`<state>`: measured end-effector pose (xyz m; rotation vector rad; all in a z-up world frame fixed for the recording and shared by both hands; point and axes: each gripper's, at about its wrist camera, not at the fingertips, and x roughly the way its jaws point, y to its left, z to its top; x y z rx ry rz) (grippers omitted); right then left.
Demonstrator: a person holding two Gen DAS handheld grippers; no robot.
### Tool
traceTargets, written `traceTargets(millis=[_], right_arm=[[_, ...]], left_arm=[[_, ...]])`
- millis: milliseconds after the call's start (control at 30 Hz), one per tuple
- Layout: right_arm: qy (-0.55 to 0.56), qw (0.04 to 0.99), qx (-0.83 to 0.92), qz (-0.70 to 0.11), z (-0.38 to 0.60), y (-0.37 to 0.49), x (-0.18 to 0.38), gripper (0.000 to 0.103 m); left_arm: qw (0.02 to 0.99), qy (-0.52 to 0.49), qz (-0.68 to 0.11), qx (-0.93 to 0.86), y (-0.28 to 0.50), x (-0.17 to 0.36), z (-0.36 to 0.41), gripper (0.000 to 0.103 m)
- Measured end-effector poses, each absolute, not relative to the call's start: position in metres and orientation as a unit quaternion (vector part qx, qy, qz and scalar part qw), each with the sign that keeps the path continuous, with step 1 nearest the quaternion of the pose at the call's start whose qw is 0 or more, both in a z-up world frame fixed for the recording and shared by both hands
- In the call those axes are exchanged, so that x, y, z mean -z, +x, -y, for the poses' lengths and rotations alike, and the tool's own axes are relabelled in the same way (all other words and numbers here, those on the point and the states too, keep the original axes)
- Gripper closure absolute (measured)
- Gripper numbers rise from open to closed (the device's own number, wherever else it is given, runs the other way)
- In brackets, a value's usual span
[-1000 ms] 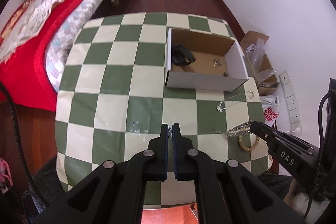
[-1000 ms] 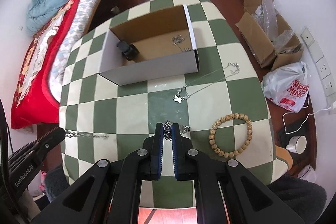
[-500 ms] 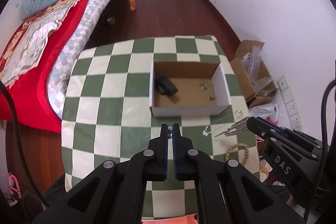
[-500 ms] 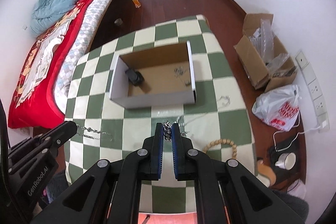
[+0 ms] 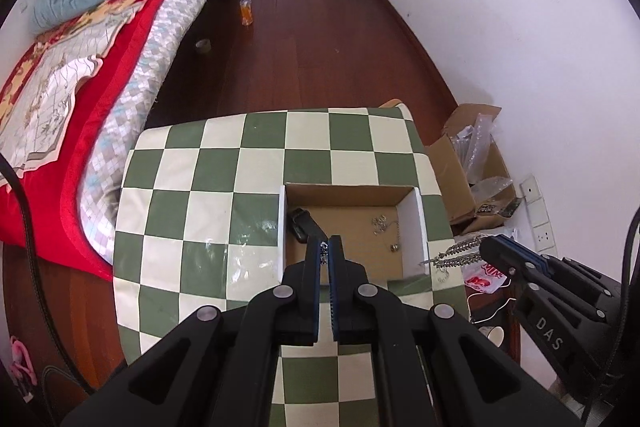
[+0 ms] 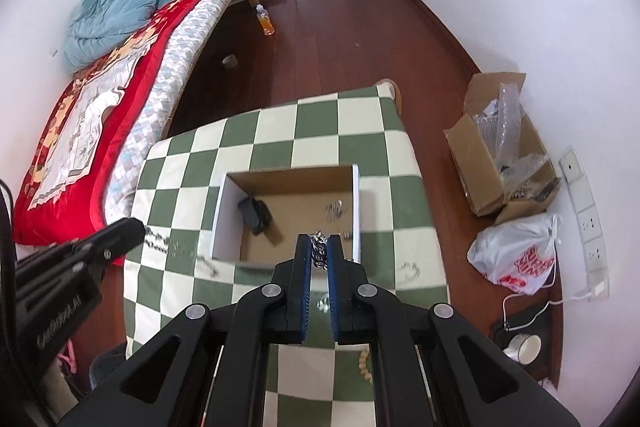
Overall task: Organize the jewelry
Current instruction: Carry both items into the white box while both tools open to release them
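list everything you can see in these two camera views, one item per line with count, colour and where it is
table: one, green and cream checked cover, centre
box: one, white outside, brown inside, on the table
chain: one, silver, held between both tools
black item: one, inside the box, left
small jewelry: a few silver pieces, on the box floor
bed: one, red cover, blue bedding, left
bottle: one, orange, on the floor
cardboard carton: one, brown, by the right wall
plastic bag: one, white and red, on the floor
left tool: shut on the chain
right tool: shut on the chain
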<state>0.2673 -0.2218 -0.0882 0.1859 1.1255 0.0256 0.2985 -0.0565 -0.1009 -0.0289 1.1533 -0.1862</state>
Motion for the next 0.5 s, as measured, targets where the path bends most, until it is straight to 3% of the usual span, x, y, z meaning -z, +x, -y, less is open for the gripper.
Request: traceTargets(millis=[500], right_arm=[[0.138,0.777,-0.044,-0.612,0.218,0.337,0.166,0.095]], left_arm=[[0.763,-0.064,-0.634,0.11,0.34,0.175,0.052,0.102]])
